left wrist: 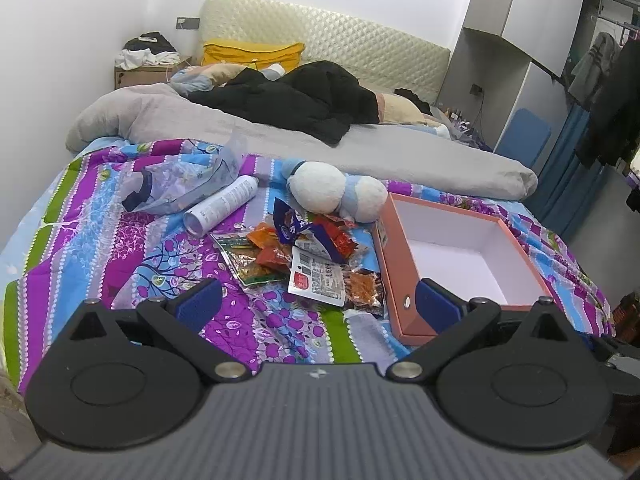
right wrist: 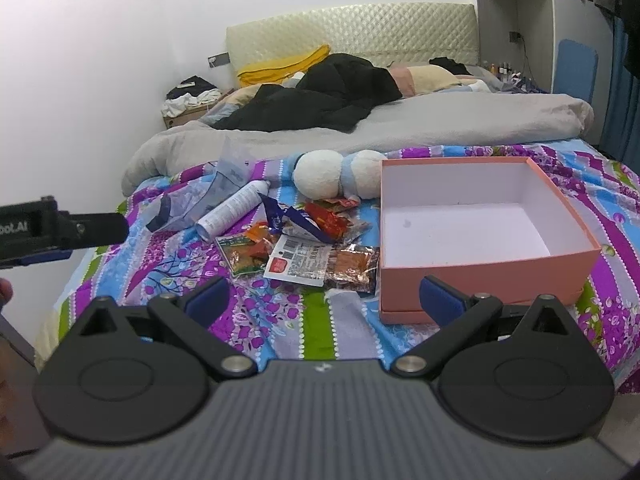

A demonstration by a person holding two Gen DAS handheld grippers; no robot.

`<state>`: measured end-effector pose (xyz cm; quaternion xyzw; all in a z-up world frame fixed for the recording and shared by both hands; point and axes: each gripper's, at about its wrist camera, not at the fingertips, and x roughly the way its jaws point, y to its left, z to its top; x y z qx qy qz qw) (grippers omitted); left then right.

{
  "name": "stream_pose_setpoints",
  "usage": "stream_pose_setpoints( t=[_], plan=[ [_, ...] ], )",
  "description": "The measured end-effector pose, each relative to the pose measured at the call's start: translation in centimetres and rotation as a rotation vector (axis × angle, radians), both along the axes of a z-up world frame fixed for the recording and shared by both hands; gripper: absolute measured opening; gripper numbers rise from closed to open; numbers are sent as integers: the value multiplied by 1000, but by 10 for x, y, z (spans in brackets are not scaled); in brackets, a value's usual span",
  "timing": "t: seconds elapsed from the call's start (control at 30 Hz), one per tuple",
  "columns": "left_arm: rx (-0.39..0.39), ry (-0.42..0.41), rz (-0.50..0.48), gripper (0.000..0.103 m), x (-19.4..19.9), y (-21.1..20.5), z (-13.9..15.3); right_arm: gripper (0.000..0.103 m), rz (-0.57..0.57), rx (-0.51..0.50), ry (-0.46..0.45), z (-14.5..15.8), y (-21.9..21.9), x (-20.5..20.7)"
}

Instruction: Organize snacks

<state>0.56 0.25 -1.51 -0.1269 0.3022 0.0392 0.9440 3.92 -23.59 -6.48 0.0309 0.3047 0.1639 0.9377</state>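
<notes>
Bed with floral purple, blue and green quilt (left wrist: pixel 92 240); contents listed left to right.

1. Clear plastic bag (left wrist: pixel 180 184), crumpled, toward the quilt's left edge.
2. White spray can (left wrist: pixel 222 205), lying on its side, long axis running from near-left to far-right, base end nearest the camera.
3. Snack packets (left wrist: pixel 296 256), a loose heap at the middle of the quilt: orange and red sachets, a green-edged clear pack, a foil pack of orange strips, a blue-and-white wrapper standing up on top, and a white pouch (left wrist: pixel 316 280) with a red square label, lying flat, its long axis roughly parallel to the near edge of the bed.
4. Plush toy (left wrist: pixel 336 192), white and pale blue, just behind the heap, touching the box's far left corner.
5. Salmon-pink box (left wrist: pixel 394 276), open, white inside, nothing in it, just right of the heap and toward the quilt's right edge.

Left gripper (left wrist: pixel 318 304): blue-padded fingers spread wide, holding nothing, hovering over the near edge of the quilt.
Right gripper (right wrist: pixel 324 300): likewise wide apart and holding nothing.

View differences: the right wrist view alone shows the left gripper from the side at the frame's left edge, plus the box's whole floor. The left wrist view alone shows hanging clothes (left wrist: pixel 600 76) at far right.
</notes>
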Motion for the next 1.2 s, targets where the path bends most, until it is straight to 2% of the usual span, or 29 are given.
stream_pose_setpoints(
  t=[0.83, 1.2],
  plan=[
    [-20, -4, -7, 103, -3, 0, -2, 103, -12, -37, 7, -3, -5, -14],
    [-16, -5, -10, 103, -2, -1, -1, 103, -2, -9, 9, 0, -8, -11]
  ],
)
